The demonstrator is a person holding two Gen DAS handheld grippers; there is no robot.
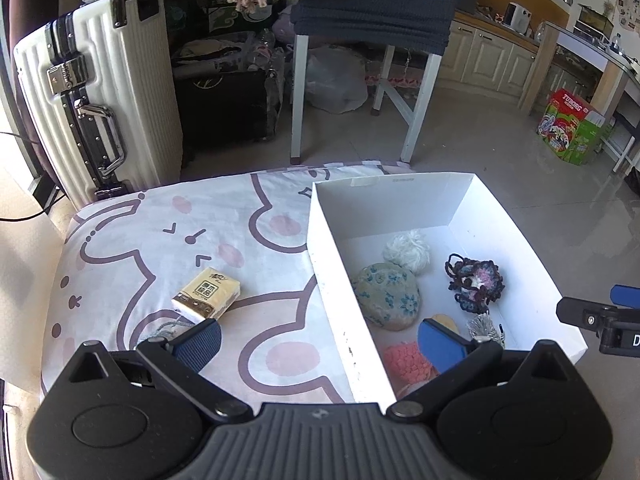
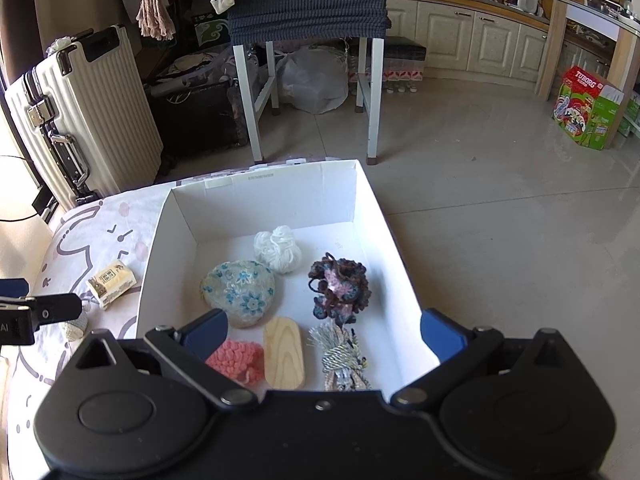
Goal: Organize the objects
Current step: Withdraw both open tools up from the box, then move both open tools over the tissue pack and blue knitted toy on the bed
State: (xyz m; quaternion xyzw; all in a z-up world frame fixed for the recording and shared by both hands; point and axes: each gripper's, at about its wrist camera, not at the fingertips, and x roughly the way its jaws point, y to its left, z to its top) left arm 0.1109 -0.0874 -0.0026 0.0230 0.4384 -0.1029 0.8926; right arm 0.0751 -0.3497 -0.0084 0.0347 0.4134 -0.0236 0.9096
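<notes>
A white box (image 1: 340,280) (image 2: 160,240) sits on a patterned cloth. In it lie a floral pouch (image 2: 239,293), a white yarn ball (image 2: 278,249), a dark crocheted piece (image 2: 340,288), a wooden block (image 2: 284,353), a pink knit piece (image 2: 238,360) and a tassel cord (image 2: 340,354). A yellow tissue pack (image 1: 207,292) (image 2: 112,282) lies on the cloth left of the box. My left gripper (image 1: 320,340) is open and empty, straddling the box's left wall. My right gripper (image 2: 324,330) is open and empty above the box's near end.
A white suitcase (image 1: 92,92) stands beyond the cloth on the left. A chair (image 1: 368,20) with a dark cover stands behind. A small grey knit item (image 2: 76,328) lies under the left gripper's finger. A colourful carton (image 2: 588,108) sits on the tiled floor.
</notes>
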